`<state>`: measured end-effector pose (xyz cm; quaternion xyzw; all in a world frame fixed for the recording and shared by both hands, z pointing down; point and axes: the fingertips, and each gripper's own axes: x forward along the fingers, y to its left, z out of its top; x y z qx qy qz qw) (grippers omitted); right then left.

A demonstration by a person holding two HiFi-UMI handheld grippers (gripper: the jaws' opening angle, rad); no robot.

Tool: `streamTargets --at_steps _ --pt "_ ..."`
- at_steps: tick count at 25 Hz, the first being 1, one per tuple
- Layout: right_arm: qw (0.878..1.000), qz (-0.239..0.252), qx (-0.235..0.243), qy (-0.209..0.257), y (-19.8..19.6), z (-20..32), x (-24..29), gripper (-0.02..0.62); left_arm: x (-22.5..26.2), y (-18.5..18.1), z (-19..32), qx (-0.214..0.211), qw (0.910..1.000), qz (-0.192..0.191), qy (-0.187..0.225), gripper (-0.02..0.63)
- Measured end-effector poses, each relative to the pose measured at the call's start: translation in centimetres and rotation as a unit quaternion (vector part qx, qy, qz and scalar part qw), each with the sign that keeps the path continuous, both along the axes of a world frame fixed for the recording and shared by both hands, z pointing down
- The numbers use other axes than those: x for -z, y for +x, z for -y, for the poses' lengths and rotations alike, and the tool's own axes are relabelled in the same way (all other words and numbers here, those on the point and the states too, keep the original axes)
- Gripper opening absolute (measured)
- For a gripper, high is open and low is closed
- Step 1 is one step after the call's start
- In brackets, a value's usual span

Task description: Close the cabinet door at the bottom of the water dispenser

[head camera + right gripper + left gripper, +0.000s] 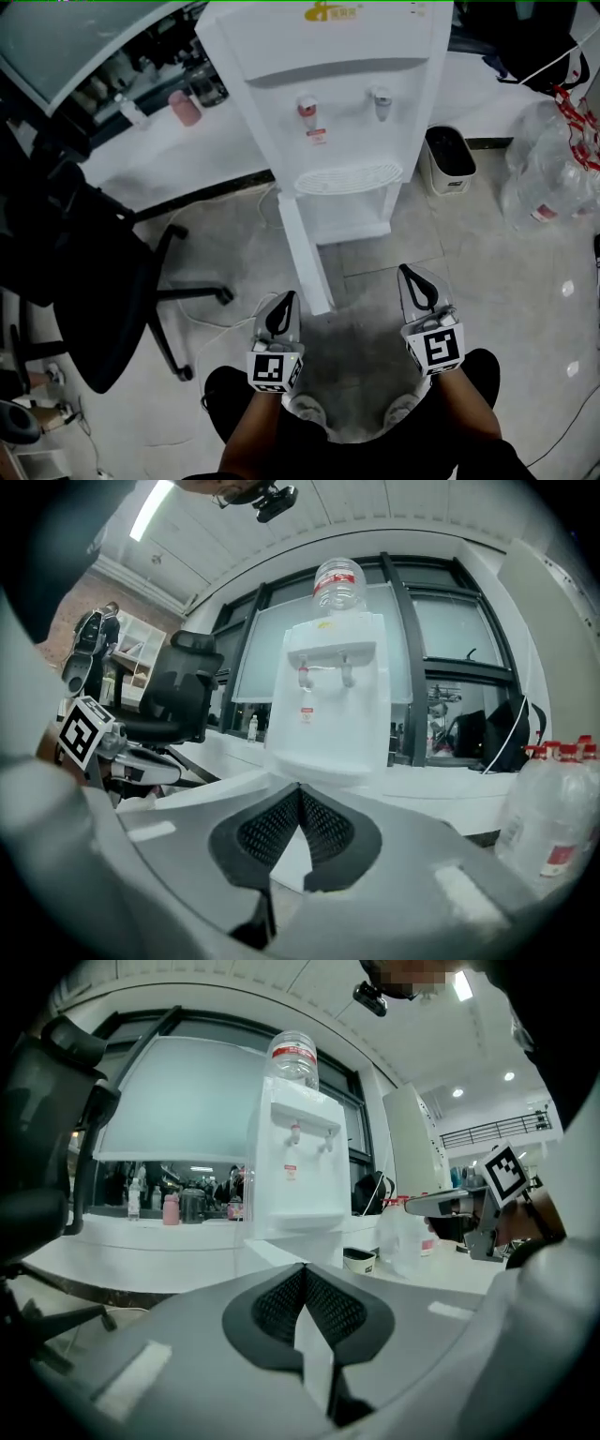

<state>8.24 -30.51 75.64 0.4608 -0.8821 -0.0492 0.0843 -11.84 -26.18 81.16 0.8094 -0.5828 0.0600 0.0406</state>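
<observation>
Water dispenser (328, 84), white and tall, stands on a pale grey floor (394, 272), seen from above in the head view. Two taps sit on its front, over a round drip grille. Its cabinet door (302, 253) at the bottom is wide open. The door swings out from the left side of the lower compartment, and its free edge points towards the person.

Both tongs are held low in front of the person, well apart from each other and aimed at the dispenser. The left tongs (289, 297) are just beside the free edge of the door, on its left and not touching it. The right tongs (405, 270) face the open compartment from the other side of the door. In the left gripper view the left tongs (305, 1267) are clenched, tips together, with nothing between them. In the right gripper view the right tongs (298, 787) are clenched the same way and also hold nothing. Both gripper views show a clear water bottle (338, 583) upside down on top of the dispenser.

A black office chair (84, 281) stands to the left. A pink bottle (185, 108) sits on a white table (169, 155) behind it. A small white bin (448, 159) and clear plastic water jugs (553, 159) stand to the right of the dispenser.
</observation>
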Motion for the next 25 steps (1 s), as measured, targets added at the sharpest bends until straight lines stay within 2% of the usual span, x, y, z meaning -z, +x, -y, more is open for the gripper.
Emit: streamTargets --at_steps 4,8,15,25 --pt "0.999 0.026 -0.003 -0.021 -0.3 -0.6 -1.5 0.003 -0.7 0.3 -0.2 0.003 1.0000 -0.001 -0.007 0.018" --pt "1.000 0.022 0.003 -0.020 -0.8 -0.8 -2.1 0.003 -1.8 -0.1 0.0 0.006 0.9998 0.000 -0.020 0.018" --pt "1.000 0.019 0.003 -0.022 -0.7 -0.7 -2.4 0.003 -3.2 0.0 0.1 0.009 0.9991 0.022 -0.034 0.018" --pt "1.000 0.015 0.011 -0.020 -0.3 -1.0 -3.2 0.003 -4.0 1.7 0.5 -0.020 0.9986 0.023 -0.042 0.018"
